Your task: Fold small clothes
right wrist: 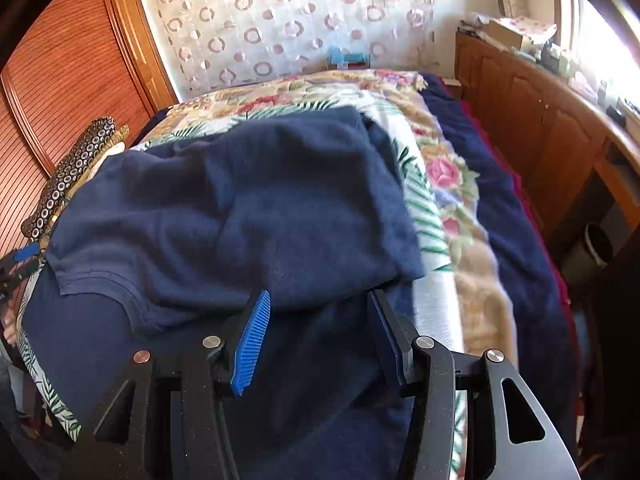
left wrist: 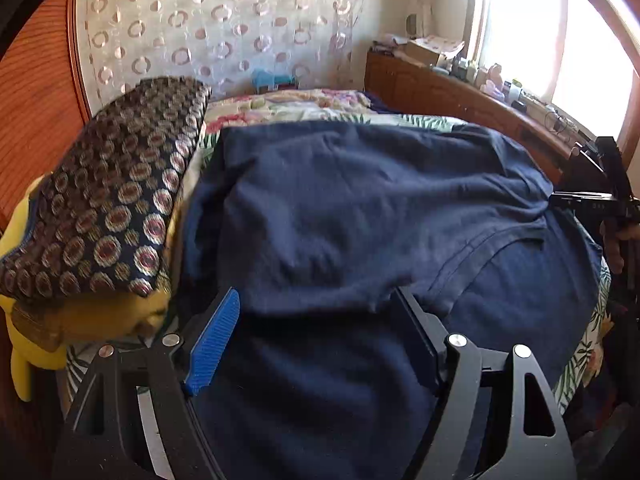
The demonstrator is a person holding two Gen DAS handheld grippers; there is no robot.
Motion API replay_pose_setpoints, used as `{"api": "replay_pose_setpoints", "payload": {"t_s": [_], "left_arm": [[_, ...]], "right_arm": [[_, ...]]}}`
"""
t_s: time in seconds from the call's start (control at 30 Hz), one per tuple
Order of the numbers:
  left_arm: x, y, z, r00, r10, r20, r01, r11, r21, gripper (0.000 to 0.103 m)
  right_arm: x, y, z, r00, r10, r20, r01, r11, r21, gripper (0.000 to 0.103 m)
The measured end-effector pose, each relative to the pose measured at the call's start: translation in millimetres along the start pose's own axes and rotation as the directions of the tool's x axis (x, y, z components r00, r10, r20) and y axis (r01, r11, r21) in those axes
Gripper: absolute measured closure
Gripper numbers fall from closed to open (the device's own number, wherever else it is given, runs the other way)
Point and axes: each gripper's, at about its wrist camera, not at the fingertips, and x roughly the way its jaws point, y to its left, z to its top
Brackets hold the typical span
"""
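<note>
The left gripper [left wrist: 316,308], in the lower middle of its frame, is a matte black linkage with round silver screws at the pivots and ribbed blue pads [left wrist: 214,344] on its fingers. The right gripper [right wrist: 318,308] is built alike: black arms with triangular cutouts, silver screws, a ribbed blue pad [right wrist: 252,344].

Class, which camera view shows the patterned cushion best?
The left wrist view: the cushion fills its left side, its circle pattern clear, resting on something yellow. The right wrist view shows only a narrow, distant strip of it at the left edge, beyond the navy garment.
</note>
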Motion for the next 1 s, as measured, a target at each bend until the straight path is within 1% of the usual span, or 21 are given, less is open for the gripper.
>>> {"api": "replay_pose_setpoints", "payload": {"t_s": [0.1, 0.23, 0.3, 0.43, 0.53, 0.63, 0.67, 0.7, 0.73, 0.8, 0.83, 1.0], "left_arm": [[8, 2, -5, 1.0, 0.009, -0.022, -0.009, 1.0, -0.013, 0.025], [15, 1, -9, 0.999, 0.025, -0.044, -0.026, 0.999, -0.02, 0.025], [20, 0, -10, 0.997, 0.032, -0.072, -0.034, 0.999, -0.024, 0.025], [23, -7, -9, 0.995, 0.062, -0.084, -0.062, 0.998, 0.005, 0.022], [26, -13, -9, 0.994, 0.067, -0.086, -0.067, 0.998, 0.01, 0.021], [28, -13, -8, 0.993, 0.076, -0.093, -0.076, 0.997, 0.006, 0.015], [28, -13, -8, 0.993, 0.075, -0.095, -0.076, 0.997, 0.001, 0.013], [30, -12, -7, 0.992, 0.076, -0.097, -0.077, 0.997, -0.001, 0.012], [30, -12, -8, 0.992, 0.078, -0.099, -0.078, 0.997, -0.003, 0.01], [32, -7, -7, 0.991, 0.083, -0.109, -0.085, 0.996, -0.01, 0.002], [34, -6, -7, 0.99, 0.087, -0.114, -0.088, 0.996, -0.01, 0.0], [34, -6, -7, 0.99, 0.074, -0.117, -0.074, 0.997, 0.002, 0.0]], "right_arm": [[5, 3, 2, 1.0, 0.002, -0.009, -0.002, 1.0, 0.014, 0.05], [12, 2, 9, 1.0, -0.016, 0.009, 0.016, 0.999, 0.038, 0.05], [16, 3, 15, 0.999, -0.028, 0.019, 0.028, 0.999, 0.033, 0.05], [25, 8, 16, 0.997, -0.066, 0.035, 0.065, 0.998, 0.016, 0.049], [29, 15, 13, 0.995, -0.081, 0.053, 0.082, 0.997, -0.011, 0.043], [33, 24, 6, 0.993, -0.109, 0.054, 0.113, 0.992, -0.062, 0.037], [36, 30, -1, 0.993, -0.11, 0.051, 0.113, 0.991, -0.076, 0.027], [39, 35, -3, 0.993, -0.111, 0.041, 0.114, 0.989, -0.099, 0.021], [41, 39, -4, 0.992, -0.121, 0.036, 0.124, 0.986, -0.115, 0.019], [42, 38, -2, 0.992, -0.123, 0.032, 0.126, 0.986, -0.105, 0.016], [41, 36, -2, 0.992, -0.121, 0.031, 0.123, 0.987, -0.103, 0.016], [42, 34, -1, 0.992, -0.123, 0.034, 0.126, 0.987, -0.102, 0.015]]}}
